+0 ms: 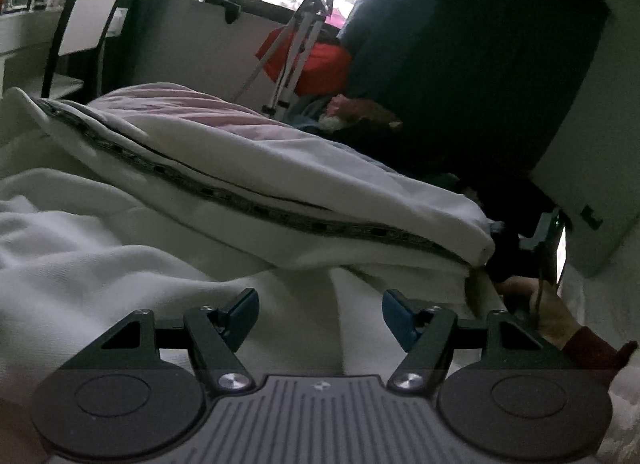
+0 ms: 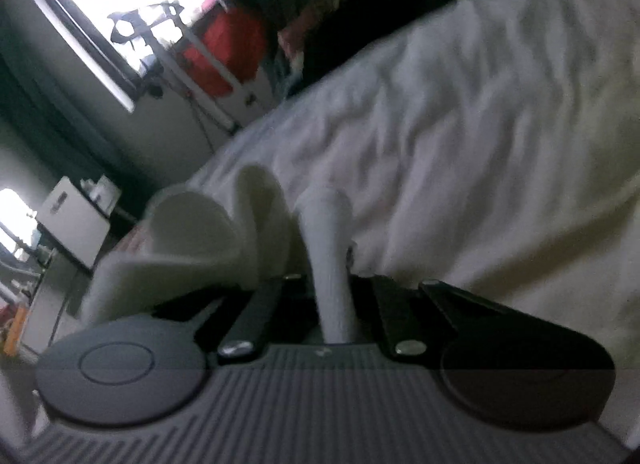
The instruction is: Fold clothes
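Note:
A white garment with a grey patterned stripe (image 1: 248,183) lies folded over across the bed in the left wrist view. My left gripper (image 1: 318,316) is open with blue pads, low over white cloth (image 1: 120,264), holding nothing. The right gripper (image 1: 532,248) shows at the garment's right end, held by a hand (image 1: 544,312). In the right wrist view my right gripper (image 2: 328,264) is shut on a fold of white garment fabric (image 2: 324,248), with more folds (image 2: 192,236) standing up to its left. Its fingertips are hidden by the cloth.
A white bed sheet (image 2: 480,143) spreads to the right. A white chair (image 1: 88,11) and desk stand at back left. A red item (image 1: 320,63) and a tripod (image 1: 296,47) stand under the window. Dark curtains (image 1: 460,63) hang at the right.

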A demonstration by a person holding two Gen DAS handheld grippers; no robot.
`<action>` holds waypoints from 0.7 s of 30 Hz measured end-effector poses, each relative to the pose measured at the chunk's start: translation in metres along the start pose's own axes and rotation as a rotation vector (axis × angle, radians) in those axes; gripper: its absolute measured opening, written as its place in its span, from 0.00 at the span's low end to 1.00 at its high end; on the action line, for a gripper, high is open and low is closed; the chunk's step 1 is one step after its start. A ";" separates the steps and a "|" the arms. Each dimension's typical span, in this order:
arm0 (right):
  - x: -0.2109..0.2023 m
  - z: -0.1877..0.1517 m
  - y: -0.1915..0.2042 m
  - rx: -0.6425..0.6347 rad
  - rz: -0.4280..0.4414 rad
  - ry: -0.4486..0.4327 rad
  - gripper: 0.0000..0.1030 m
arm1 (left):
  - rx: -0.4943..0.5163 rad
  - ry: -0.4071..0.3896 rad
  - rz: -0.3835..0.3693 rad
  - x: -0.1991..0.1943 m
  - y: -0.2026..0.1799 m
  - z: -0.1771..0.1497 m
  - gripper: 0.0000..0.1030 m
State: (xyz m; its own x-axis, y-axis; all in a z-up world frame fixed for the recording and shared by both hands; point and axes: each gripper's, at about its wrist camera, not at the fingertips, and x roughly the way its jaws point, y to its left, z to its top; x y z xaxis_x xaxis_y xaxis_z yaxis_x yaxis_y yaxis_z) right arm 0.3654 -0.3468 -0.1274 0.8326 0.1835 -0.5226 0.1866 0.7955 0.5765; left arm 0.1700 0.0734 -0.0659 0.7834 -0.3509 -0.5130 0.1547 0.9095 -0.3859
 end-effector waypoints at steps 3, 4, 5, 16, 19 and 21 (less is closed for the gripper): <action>-0.032 0.021 0.009 -0.022 -0.035 -0.124 0.07 | 0.025 -0.013 -0.003 -0.003 -0.004 -0.002 0.68; -0.045 0.029 0.011 -0.033 -0.055 -0.170 0.07 | 0.031 -0.021 0.001 -0.005 -0.006 -0.002 0.68; -0.058 0.038 0.012 -0.041 -0.077 -0.217 0.07 | 0.036 -0.028 0.005 -0.006 -0.007 -0.002 0.68; -0.237 0.073 -0.107 0.163 -0.350 -0.536 0.06 | 0.017 -0.068 -0.028 -0.031 -0.007 0.003 0.68; -0.254 0.046 -0.146 0.240 -0.375 -0.506 0.06 | -0.033 -0.036 -0.037 -0.037 0.001 0.004 0.71; -0.262 0.021 -0.170 0.310 -0.370 -0.469 0.06 | -0.075 -0.004 -0.003 -0.042 0.010 0.003 0.76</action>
State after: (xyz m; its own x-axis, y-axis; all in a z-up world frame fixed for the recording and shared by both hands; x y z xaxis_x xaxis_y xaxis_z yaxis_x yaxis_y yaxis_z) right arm 0.1262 -0.5425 -0.0756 0.8105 -0.3949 -0.4327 0.5858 0.5425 0.6021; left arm 0.1407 0.0982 -0.0461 0.7854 -0.3527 -0.5086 0.1119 0.8891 -0.4439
